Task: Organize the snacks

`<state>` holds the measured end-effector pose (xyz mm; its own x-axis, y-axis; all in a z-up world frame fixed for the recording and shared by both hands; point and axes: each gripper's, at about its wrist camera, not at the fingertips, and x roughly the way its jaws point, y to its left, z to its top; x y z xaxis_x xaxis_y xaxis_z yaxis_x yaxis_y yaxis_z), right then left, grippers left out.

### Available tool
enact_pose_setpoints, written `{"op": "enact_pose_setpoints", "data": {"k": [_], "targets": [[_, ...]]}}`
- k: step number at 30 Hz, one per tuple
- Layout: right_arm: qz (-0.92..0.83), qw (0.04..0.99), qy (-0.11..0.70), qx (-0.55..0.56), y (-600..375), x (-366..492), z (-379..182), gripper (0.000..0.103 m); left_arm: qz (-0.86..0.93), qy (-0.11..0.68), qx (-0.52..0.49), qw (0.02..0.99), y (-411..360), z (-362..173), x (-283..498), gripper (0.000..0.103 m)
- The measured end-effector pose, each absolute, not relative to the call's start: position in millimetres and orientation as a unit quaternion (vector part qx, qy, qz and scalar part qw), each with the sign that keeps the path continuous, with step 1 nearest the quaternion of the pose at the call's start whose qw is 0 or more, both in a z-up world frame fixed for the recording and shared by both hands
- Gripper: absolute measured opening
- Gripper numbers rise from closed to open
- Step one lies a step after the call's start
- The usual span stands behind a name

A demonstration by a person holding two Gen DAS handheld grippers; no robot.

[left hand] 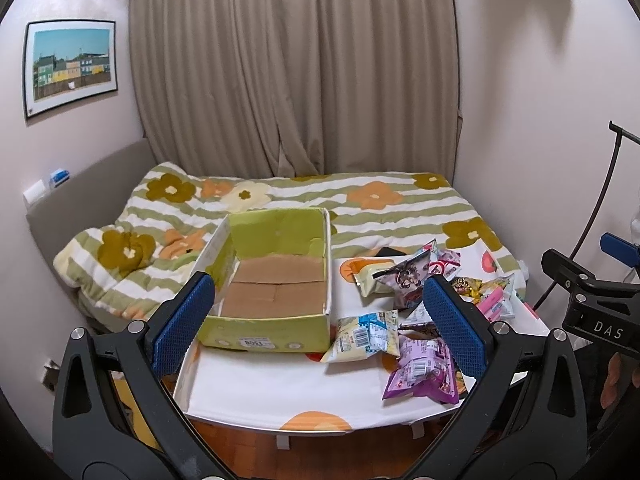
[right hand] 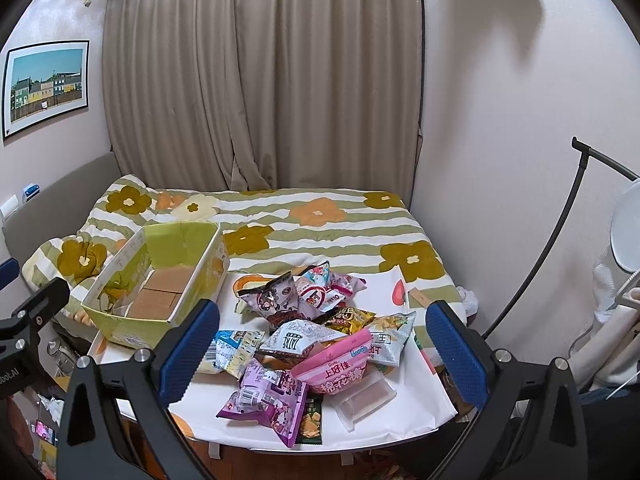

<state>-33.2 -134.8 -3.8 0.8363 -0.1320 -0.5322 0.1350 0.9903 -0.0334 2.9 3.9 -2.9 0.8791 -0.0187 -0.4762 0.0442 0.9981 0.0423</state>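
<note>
A green cardboard box with a bare brown bottom stands on the left of a small white table; it also shows in the right wrist view. A pile of snack packets lies to its right, among them a purple packet, a pink packet and a blue-and-white packet. My left gripper is open and empty, above the table's near edge. My right gripper is open and empty, hovering before the pile.
A bed with a flowered green-striped quilt lies behind the table, with beige curtains beyond. A black lamp stand and white lamp head stand at the right. Clutter lies on the floor at the lower left.
</note>
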Motion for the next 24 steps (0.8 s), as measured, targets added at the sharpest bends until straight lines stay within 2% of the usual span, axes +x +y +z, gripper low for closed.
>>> {"op": "enact_pose_setpoints", "data": {"k": [24], "targets": [[-0.07,0.958,0.279,0.004,-139.1,-27.9,-6.4,0.103,-0.015,0.253,0.024,0.967,-0.2,-7.5,6.6,0.103]]}}
